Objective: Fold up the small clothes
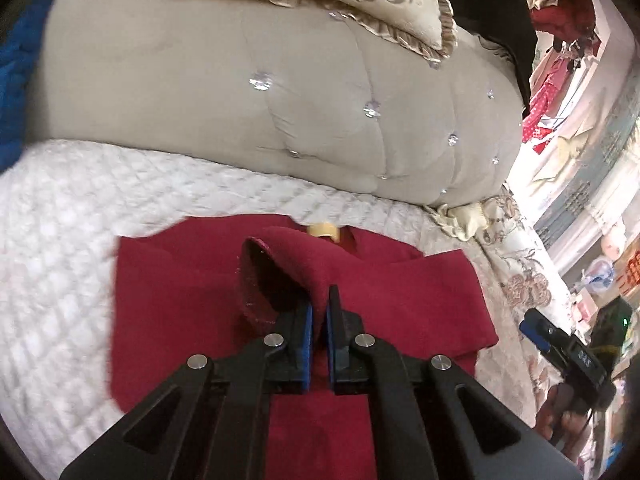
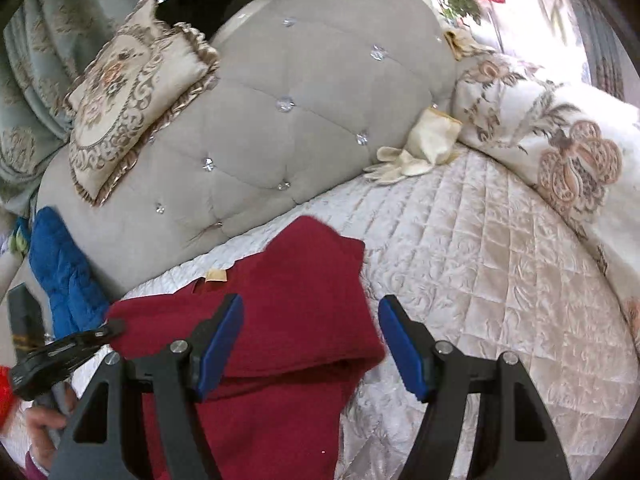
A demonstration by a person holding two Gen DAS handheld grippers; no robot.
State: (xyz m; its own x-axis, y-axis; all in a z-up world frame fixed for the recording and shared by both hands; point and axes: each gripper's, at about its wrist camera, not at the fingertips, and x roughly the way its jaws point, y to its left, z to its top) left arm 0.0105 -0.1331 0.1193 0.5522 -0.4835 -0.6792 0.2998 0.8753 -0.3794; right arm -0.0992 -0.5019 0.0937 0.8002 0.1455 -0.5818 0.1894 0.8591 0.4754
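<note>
Left gripper (image 1: pixel 320 308) pinches red garment (image 1: pixel 168 288) edge (lifted) — right gripper (image 2: pixel 310 344) gapes, empty.

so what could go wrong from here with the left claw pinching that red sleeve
1. The left claw grips only a thin bunch of the red garment near the cuff; a quick pull could slip it free.
2. The right claw is open and holds nothing, so the already folded side may drag or unfold as the sleeve is carried over.
3. The quilted bedspread looks glossy; the garment might slide rather than crease.
</note>
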